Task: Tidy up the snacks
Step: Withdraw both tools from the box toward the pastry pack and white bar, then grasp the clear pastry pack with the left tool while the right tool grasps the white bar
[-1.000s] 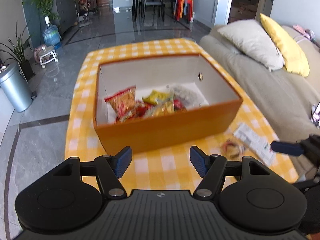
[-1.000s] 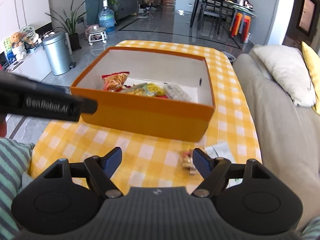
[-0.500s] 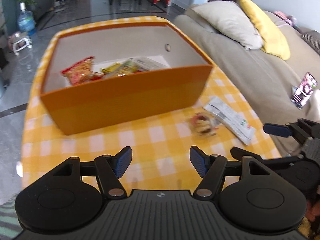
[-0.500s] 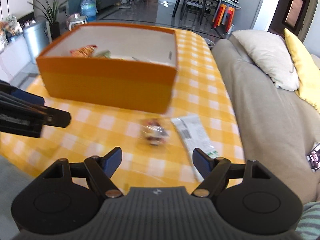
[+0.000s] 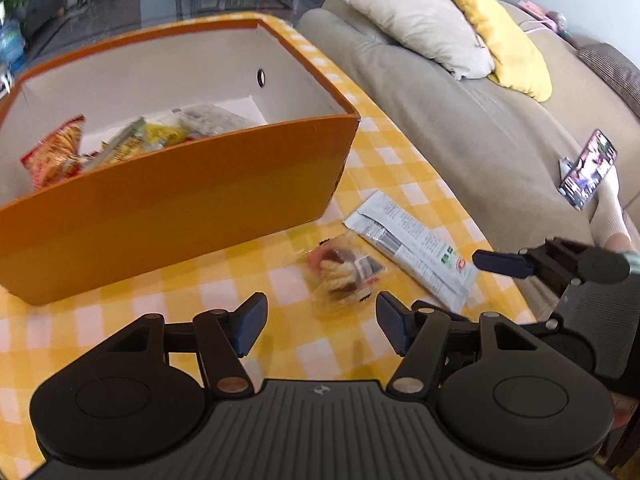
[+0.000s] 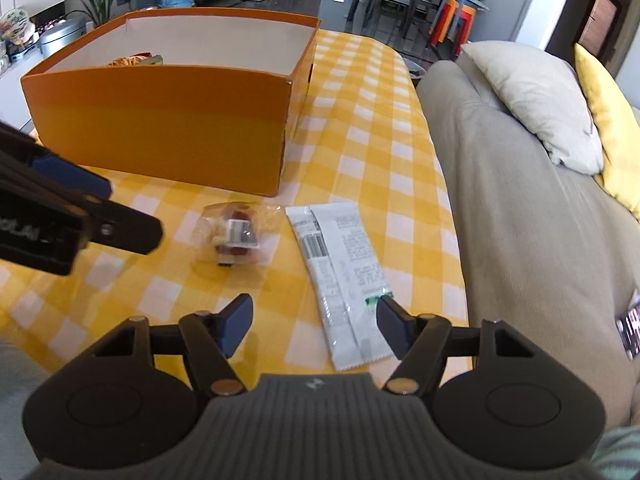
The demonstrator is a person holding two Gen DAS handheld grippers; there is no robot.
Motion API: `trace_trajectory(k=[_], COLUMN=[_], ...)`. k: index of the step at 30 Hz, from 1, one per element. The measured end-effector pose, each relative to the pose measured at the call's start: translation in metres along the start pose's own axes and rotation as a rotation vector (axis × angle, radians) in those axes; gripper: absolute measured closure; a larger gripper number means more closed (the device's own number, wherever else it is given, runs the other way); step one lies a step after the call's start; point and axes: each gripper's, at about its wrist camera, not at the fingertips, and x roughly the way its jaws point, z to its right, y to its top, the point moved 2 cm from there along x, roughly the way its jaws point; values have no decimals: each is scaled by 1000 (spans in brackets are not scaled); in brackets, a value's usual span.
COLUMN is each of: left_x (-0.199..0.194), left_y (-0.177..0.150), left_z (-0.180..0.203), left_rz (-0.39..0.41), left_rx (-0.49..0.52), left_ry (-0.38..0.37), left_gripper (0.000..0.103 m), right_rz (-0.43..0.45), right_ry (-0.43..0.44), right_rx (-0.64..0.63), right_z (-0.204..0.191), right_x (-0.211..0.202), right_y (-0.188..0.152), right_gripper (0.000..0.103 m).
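Observation:
An orange box [image 5: 168, 200] with a white inside holds several snack packets [image 5: 120, 144] on the yellow checked table [image 5: 280, 280]; it also shows in the right wrist view [image 6: 160, 132]. A small clear snack bag [image 5: 344, 272] and a long white packet [image 5: 416, 252] lie on the cloth right of the box, also in the right wrist view, bag [image 6: 236, 236] and packet [image 6: 344, 284]. My left gripper [image 5: 320, 326] is open just short of the clear bag. My right gripper [image 6: 316, 330] is open above the white packet's near end.
A beige sofa [image 6: 520, 200] runs along the table's right edge with a cream pillow [image 6: 532, 96] and a yellow cushion [image 6: 608, 120]. A phone [image 5: 588, 168] lies on the sofa. Chairs, a bin and plants stand far behind.
Both grippers have swung right and down, from facing the box to the two loose snacks beside it. Both stay open.

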Motion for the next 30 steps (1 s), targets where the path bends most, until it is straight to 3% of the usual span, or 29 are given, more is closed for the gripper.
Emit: trace_trajectory(k=[4, 9, 15, 25, 30], left_x=[18, 39, 60, 74, 73], left_y=[10, 21, 26, 25, 23], left_z=[1, 5, 3, 8, 9], left_rz=[-19, -31, -88, -152, -151], left_rx=[-95, -162, -218, -200, -188], left_ry=[-22, 4, 41, 78, 70], left_gripper=[30, 30, 30, 36, 44], right_rz=[-9, -6, -31, -21, -19], right_ry=[6, 19, 97, 120, 133], right_rx=[18, 42, 95, 75, 67], right_z=[14, 33, 46, 42, 40], right_x=[17, 37, 60, 68, 66], right_y=[2, 8, 13, 15, 15], right_gripper=[37, 38, 38, 34, 45])
